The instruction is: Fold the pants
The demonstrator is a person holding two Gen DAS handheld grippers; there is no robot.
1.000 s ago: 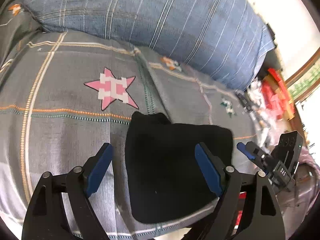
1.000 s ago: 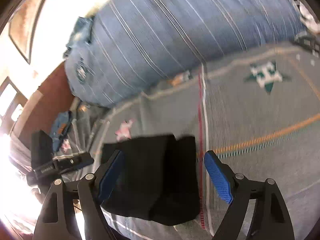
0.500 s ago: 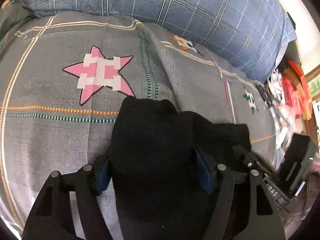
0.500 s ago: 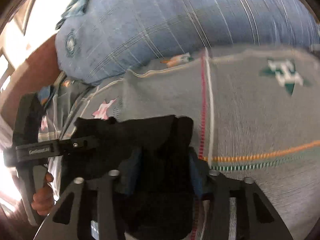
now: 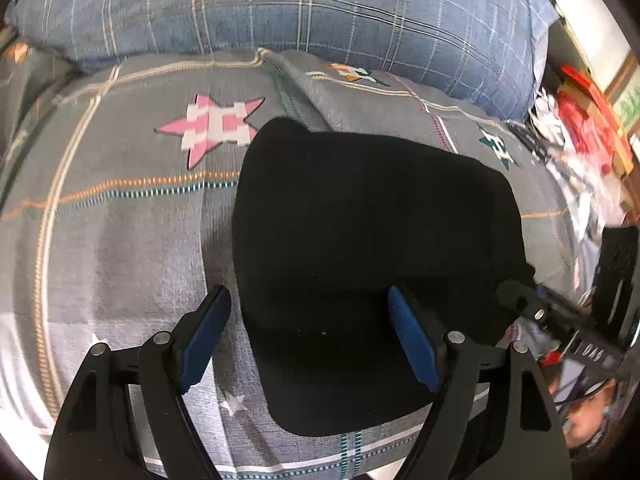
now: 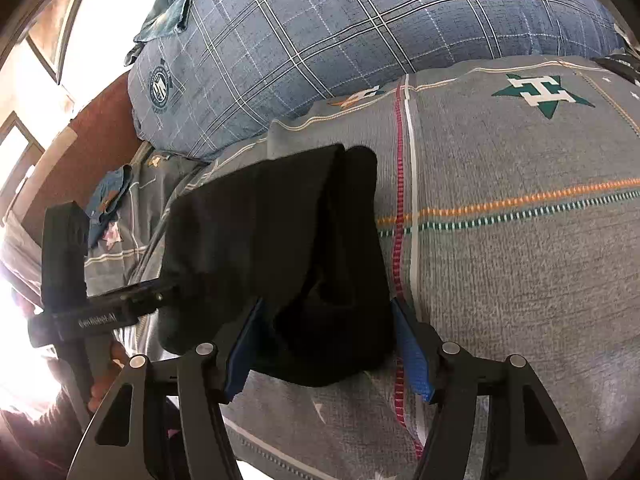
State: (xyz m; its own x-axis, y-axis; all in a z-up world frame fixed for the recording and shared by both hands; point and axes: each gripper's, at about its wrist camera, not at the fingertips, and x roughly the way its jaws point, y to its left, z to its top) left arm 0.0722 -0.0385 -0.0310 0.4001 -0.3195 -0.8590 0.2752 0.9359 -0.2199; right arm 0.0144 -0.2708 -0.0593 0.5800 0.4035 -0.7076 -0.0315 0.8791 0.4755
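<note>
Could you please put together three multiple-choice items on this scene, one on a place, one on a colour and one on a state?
1. Where do the black pants lie?
A. on the grey patterned bedspread
B. on top of the blue plaid pillow
C. on a bare wooden floor

2. What colour is the star just left of the pants in the left wrist view?
A. yellow and black
B. pink and white
C. plain blue

3. In what state are the pants?
A. spread out flat at full length
B. hanging in the air
C. folded into a compact bundle

Answers:
1 A: the bundle rests on the grey bedspread, in front of the pillow.
2 B: the star is made of pink and white blocks.
3 C: the right wrist view shows stacked layers of cloth with a fold line.
</note>
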